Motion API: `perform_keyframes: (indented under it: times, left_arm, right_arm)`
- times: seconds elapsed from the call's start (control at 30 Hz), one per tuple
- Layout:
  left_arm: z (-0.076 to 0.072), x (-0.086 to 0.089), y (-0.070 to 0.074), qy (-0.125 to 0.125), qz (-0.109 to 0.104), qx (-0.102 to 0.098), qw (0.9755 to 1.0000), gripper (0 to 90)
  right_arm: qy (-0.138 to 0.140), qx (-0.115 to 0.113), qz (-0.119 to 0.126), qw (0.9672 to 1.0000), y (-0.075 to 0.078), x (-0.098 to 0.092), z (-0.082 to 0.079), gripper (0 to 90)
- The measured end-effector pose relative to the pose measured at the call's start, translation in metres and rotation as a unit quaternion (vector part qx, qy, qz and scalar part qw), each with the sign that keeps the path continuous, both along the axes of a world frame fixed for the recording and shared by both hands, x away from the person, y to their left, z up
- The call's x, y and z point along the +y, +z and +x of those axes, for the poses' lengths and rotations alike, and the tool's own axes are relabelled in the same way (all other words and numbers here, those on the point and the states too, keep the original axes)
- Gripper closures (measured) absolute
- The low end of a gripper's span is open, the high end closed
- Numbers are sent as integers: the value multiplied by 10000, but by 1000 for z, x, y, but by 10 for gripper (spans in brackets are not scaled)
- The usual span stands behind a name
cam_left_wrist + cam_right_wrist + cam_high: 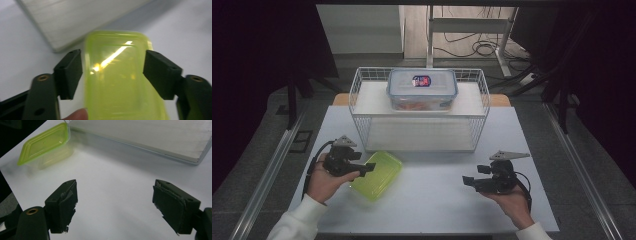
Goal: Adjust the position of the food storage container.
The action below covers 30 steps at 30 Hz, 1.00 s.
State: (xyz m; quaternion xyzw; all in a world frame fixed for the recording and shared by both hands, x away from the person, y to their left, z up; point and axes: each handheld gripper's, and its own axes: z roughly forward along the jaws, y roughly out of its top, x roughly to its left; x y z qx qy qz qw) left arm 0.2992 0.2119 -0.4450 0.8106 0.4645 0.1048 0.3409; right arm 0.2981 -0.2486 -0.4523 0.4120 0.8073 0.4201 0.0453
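Currently, the green-lidded box [377, 174] is being straddled by the left gripper [364, 167] at the near left of the white table [437, 200], just in front of the wire rack [419, 107]. In the left gripper view the box [117, 75] is lying between the two jaws, which are being held fairly wide; the right pad looks to be at the lid's edge while a narrow gap is being left beside the left pad, so the box is judged to be framed rather than clamped. The jaws are probably being set across the box's narrow width because that is the span they can take.

Meanwhile, the right gripper [469, 181] is being held low over bare table at the near right, well apart from the box, its jaws [113, 205] being kept wide open with nothing between them; it appears to be waiting out of the way.

On the rack's upper shelf a clear container with a blue-rimmed lid [422, 89] is being stored at the far middle, presumably leaving the lower shelf [419, 135] free for the green box.
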Motion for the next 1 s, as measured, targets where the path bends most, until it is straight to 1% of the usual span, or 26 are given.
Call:
perform_keyframes:
  times: [0.03,0.07,0.13,0.2,0.27,0.3,0.33,0.37,0.4,0.43,0.47,0.5,0.53,0.6,0.67,0.77,0.8,0.9,0.93,1.0]
  left_arm:
    - [4,2,0,23,11,59,10000,376]
    - [8,3,-1,54,87,99,9999,425]
    - [15,3,-5,142,375,141,9991,529]
    - [25,2,-10,157,532,232,9982,629]
    - [34,-1,-14,181,719,271,9969,737]
    - [39,-2,-17,192,752,309,9965,785]
    - [43,-5,-20,199,831,327,9958,825]
    - [47,-7,-23,199,984,311,9945,860]
    - [50,-9,-26,233,1085,297,9934,883]
    - [54,-10,-29,223,1136,333,9927,899]
    - [56,-11,-32,245,1130,363,9926,900]
    - [58,-12,-35,227,1170,378,9922,900]
    - [60,-14,-38,183,1227,410,9914,900]
    - [62,-16,-42,115,1247,459,9911,900]
    - [64,-17,-44,68,1206,508,9914,900]
    - [65,-20,-47,54,1212,583,9909,900]
    - [66,-21,-48,15,1177,621,9911,900]
    - [65,-26,-50,-27,1026,646,9926,900]
    - [64,-28,-50,-73,984,654,9930,900]
    - [63,-33,-48,-237,971,688,9926,900]
  right_arm:
    - [15,-1,1,10000,0,0,0,202]
    - [31,3,4,10000,0,0,0,202]
    - [67,10,8,10000,-1,1,0,203]
    - [89,33,2,10000,-2,1,-1,204]
    - [106,39,-24,9999,-3,1,-1,207]
    - [112,43,-24,9999,-3,1,-1,209]
    - [115,44,-22,9999,-3,1,-2,210]
    - [130,31,-17,9999,-3,1,-2,213]
    - [136,24,-23,9999,-3,1,-2,213]
    - [136,24,-23,9999,-4,1,-2,214]
    - [137,27,-26,9999,-4,1,-2,214]
    - [139,38,-29,9999,-4,1,-2,214]
    - [136,44,-45,9999,-4,1,-2,213]
    - [135,55,-24,9999,-5,0,-1,214]
    - [135,48,-27,9999,-6,0,0,214]
    - [133,45,-29,9999,-7,0,0,214]
    - [138,44,-27,9999,-7,1,0,215]
    - [142,32,-35,9999,-6,1,0,215]
    - [137,28,-38,9999,-6,1,0,216]
    - [128,29,-38,9999,-6,2,0,216]
